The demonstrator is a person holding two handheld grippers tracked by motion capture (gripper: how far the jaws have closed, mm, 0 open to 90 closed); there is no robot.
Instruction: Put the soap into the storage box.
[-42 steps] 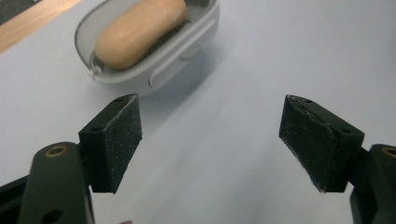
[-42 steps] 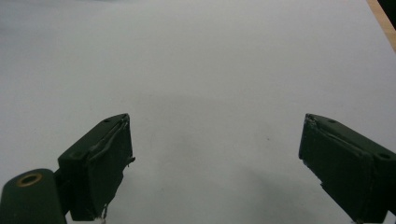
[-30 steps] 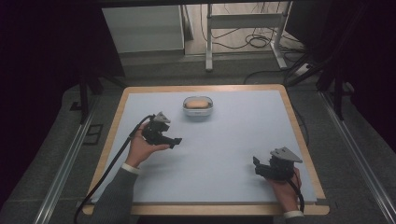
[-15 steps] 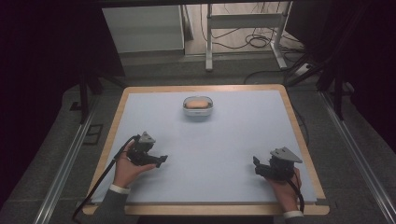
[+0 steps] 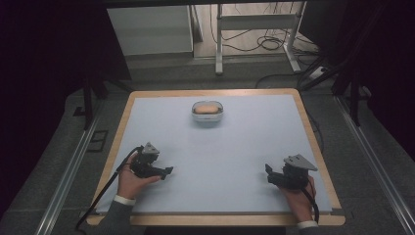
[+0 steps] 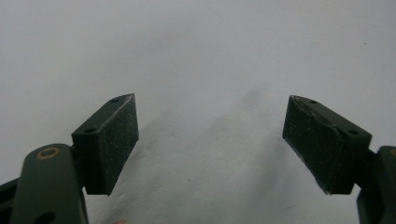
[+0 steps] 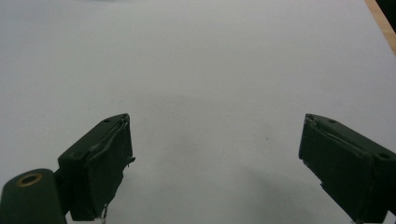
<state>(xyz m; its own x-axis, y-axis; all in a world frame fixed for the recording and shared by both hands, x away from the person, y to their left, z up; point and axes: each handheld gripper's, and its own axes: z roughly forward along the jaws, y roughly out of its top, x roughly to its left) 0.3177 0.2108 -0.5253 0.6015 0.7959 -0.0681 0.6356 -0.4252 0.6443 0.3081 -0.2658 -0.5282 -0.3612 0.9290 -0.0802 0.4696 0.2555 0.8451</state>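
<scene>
Desk: pale desk [image 5: 235,161], lidded container [image 5: 208,110] upper centre.
Left gripper [image 5: 166,172]: released, jaws just been widening, nothing between.
Right gripper [image 5: 268,172]: released, empty.
Tip: we approach the container level, jaws wide.

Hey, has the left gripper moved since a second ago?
Yes. In the high view the left gripper has drawn back from the small clear lidded container toward the table's near edge, its empty jaws opening as it went.

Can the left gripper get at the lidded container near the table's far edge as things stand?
Probably yes: the left gripper is open and empty, and only bare white table lies between it and the container, though a forward reach is needed.
</scene>
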